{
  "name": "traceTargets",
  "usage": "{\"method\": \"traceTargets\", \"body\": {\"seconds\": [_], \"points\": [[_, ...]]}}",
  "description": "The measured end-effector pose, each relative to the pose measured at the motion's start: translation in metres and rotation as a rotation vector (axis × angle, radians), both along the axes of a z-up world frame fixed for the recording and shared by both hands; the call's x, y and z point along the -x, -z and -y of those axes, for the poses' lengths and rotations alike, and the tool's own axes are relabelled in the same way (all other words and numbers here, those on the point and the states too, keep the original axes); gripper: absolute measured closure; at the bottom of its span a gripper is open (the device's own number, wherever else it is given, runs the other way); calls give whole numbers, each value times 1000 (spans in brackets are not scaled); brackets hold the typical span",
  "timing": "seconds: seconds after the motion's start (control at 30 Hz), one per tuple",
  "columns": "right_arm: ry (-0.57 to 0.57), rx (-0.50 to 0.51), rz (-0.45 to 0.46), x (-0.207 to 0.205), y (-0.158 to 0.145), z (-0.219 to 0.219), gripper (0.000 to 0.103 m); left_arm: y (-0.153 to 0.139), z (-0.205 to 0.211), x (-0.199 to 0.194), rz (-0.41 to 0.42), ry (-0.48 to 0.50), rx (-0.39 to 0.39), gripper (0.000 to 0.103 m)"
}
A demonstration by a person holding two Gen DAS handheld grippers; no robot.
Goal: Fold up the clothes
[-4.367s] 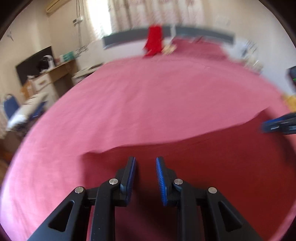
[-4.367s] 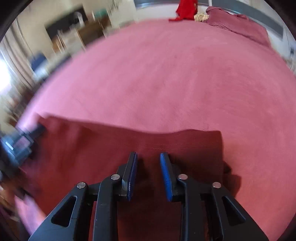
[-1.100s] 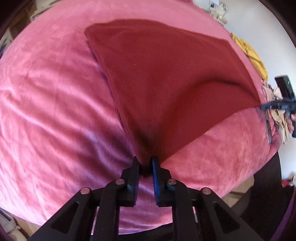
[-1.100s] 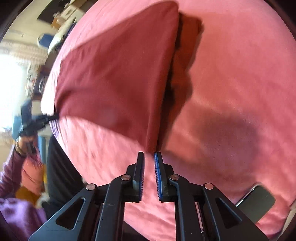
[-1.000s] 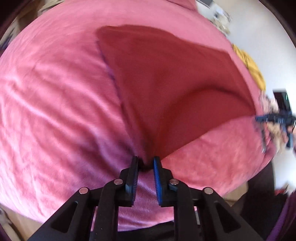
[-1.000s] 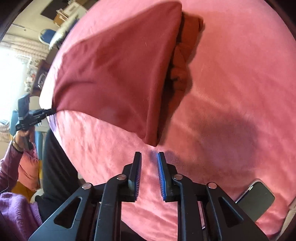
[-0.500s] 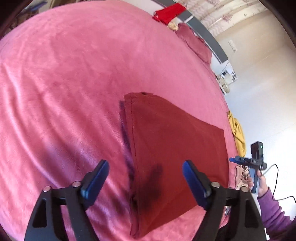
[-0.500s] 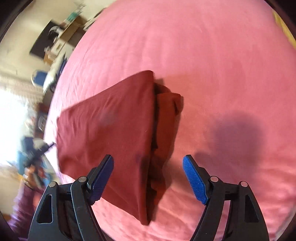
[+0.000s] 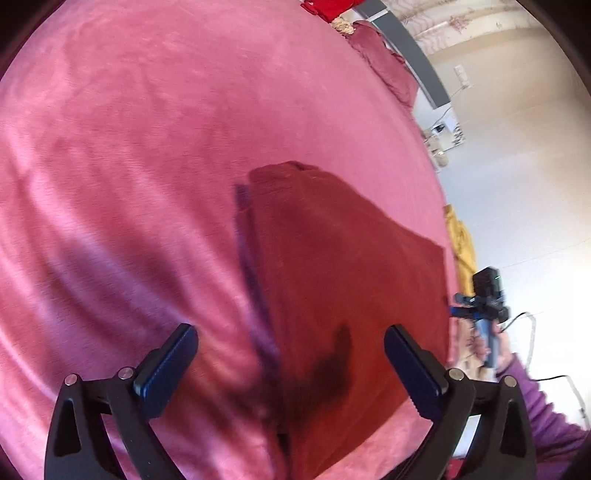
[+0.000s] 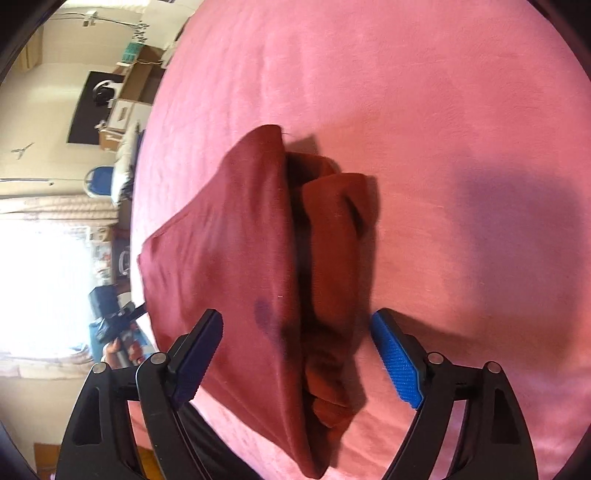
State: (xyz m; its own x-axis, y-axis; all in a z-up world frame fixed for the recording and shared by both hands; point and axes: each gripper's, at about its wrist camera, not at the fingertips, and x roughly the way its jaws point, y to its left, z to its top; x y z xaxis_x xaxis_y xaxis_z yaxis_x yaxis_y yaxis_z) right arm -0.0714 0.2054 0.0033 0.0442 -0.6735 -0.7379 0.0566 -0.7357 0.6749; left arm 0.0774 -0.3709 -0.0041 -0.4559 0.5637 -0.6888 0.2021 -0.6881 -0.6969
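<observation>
A dark red garment (image 9: 332, 277) lies folded on the pink bedspread (image 9: 147, 147). My left gripper (image 9: 291, 350) hangs just above its near edge with the jaws spread wide and nothing pressed between them. In the right wrist view the same garment (image 10: 229, 240) shows a bunched sleeve (image 10: 332, 229) sticking out beside the folded edge. My right gripper (image 10: 297, 328) hovers over that end, its jaws opening, the cloth below them and untouched by the pads. Each gripper shows small at the far end in the other's view: the right gripper (image 9: 480, 306), the left gripper (image 10: 114, 317).
At the bed's head lie a red cloth (image 9: 328, 7) and a pink pillow (image 9: 384, 70). A yellow cloth (image 9: 460, 240) hangs off the bed's side. A blue chair (image 10: 99, 181), a desk and boxes stand beyond the bed. A purple sleeve (image 9: 546, 417) is at lower right.
Both grippers were shut on the garment's corners and have let go, jaws spread wide. The lifted cloth has dropped flat into a fold on the bed.
</observation>
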Motion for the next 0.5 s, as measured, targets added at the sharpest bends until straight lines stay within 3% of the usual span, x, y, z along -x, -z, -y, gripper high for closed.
{"method": "traceTargets", "body": {"seconds": [0.1,0.13,0.33,0.4,0.5], "points": [[-15,15,1,-1,3,4,19,4,-4,10,6,1,-26,0],[-22,9,0,0,4,6,19,5,-9,14,12,11,-2,1],[-97,-5,-27,3,-1,21,19,-4,-68,31,27,248,364,2],[-122,-17,-42,4,-1,29,19,-2,-80,33,26,281,431,2],[-140,-38,-57,4,0,34,19,1,-74,35,36,233,397,2]]}}
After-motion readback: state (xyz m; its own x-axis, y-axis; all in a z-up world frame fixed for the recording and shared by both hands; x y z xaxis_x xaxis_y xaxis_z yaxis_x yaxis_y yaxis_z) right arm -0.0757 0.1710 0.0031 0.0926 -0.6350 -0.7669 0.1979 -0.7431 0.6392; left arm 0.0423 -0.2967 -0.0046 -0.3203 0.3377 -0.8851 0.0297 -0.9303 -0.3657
